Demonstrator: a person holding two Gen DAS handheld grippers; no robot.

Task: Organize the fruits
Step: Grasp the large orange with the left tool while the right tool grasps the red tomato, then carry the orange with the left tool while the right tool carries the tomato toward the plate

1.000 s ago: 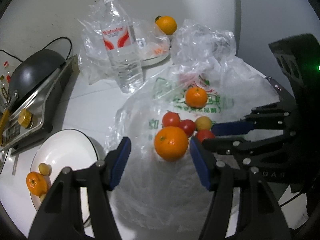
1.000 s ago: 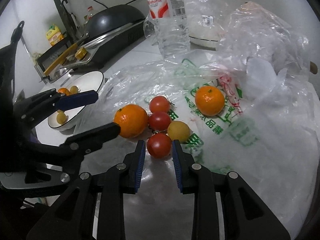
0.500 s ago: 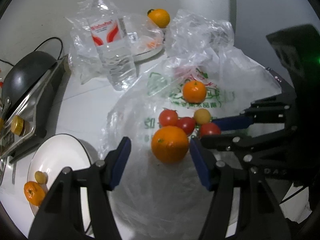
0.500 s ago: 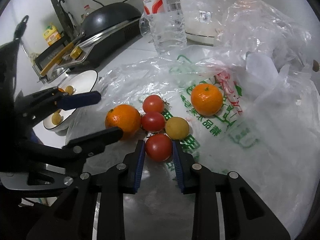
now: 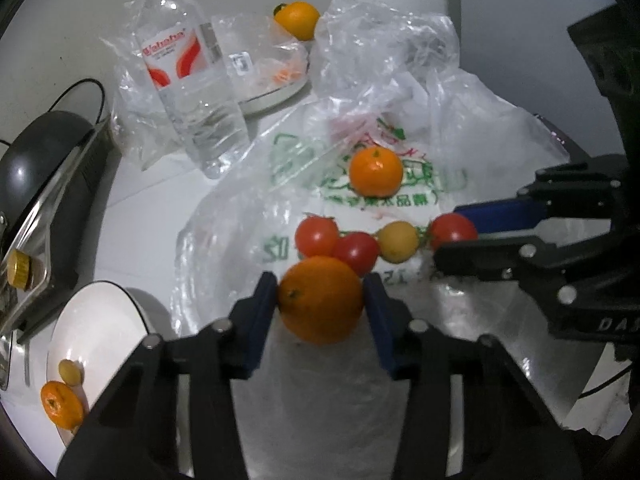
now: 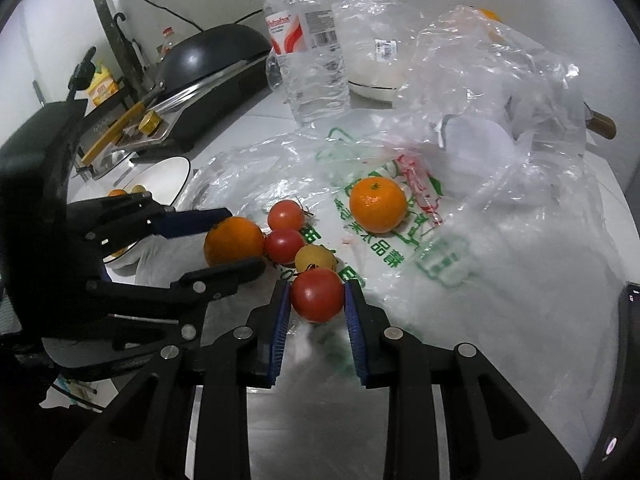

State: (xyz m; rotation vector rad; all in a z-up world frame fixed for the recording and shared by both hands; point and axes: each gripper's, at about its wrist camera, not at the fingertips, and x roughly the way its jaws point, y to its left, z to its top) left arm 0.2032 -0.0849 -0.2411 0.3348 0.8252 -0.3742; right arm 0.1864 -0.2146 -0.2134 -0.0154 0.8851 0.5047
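My left gripper is closing its jaws on a large orange on the plastic bag, and both blue pads touch its sides. To the right, my right gripper is shut on a red tomato beside the fruit cluster. Two red tomatoes and a yellow fruit lie just beyond the orange. A mandarin rests farther back on the bag's green print. A white bowl at lower left holds a small orange and a yellow fruit.
A water bottle stands at the back left. Behind it are crumpled clear bags, a plate and another orange. A black pan on a cooker fills the left edge. A phone lies at the far right.
The left jaws have closed from wide apart onto the large orange. The right gripper has drawn its red tomato a little away from the yellow fruit.
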